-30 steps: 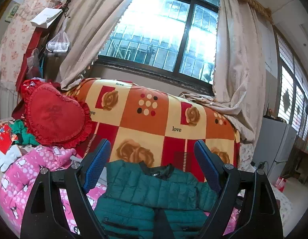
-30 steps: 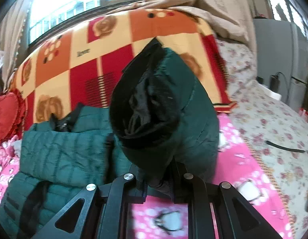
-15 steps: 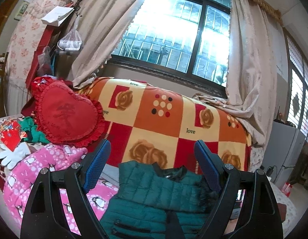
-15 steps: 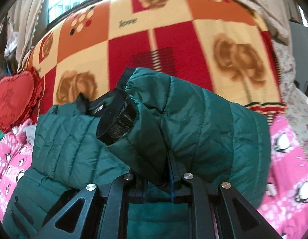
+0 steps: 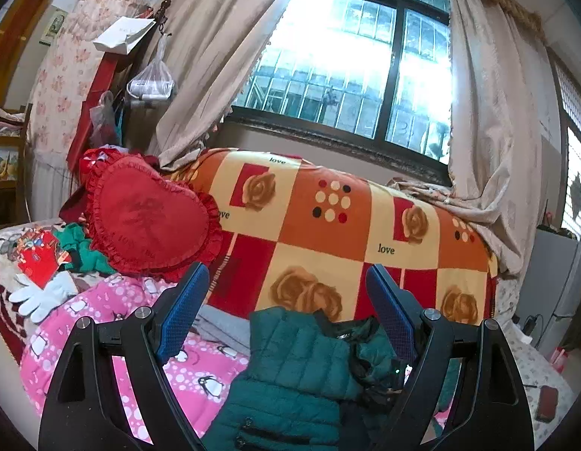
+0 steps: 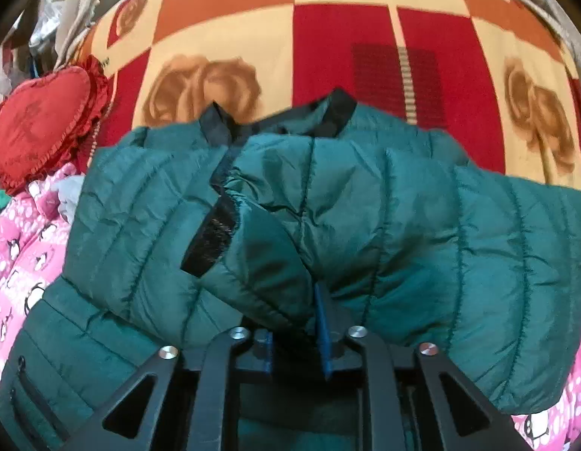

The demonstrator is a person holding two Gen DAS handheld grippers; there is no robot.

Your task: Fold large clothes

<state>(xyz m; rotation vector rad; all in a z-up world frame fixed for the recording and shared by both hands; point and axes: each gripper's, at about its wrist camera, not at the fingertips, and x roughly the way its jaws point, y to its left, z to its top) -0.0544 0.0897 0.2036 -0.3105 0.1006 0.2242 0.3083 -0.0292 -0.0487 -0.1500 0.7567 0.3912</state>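
A dark green quilted jacket point(image 6: 147, 203) lies on the pink penguin bedspread point(image 6: 16, 233), collar toward the checked blanket. My right gripper point(image 6: 294, 300) is shut on the jacket's sleeve point(image 6: 421, 218) and holds it laid across the jacket's chest, the black cuff point(image 6: 209, 240) pointing left. My left gripper point(image 5: 286, 300) is open and empty, raised above the jacket point(image 5: 290, 379), which shows low in the left wrist view.
An orange, red and cream rose blanket point(image 5: 328, 233) is piled behind the jacket. A red heart pillow point(image 5: 144, 221) leans at the left, with a white glove point(image 5: 42, 297) and small clothes beside it. Window and curtains point(image 5: 489, 120) stand behind. A dark phone point(image 5: 545, 402) lies far right.
My right gripper has carried the sleeve down and leftward from upright to flat across the jacket's chest. My left gripper has drifted left and tilted up, staying open.
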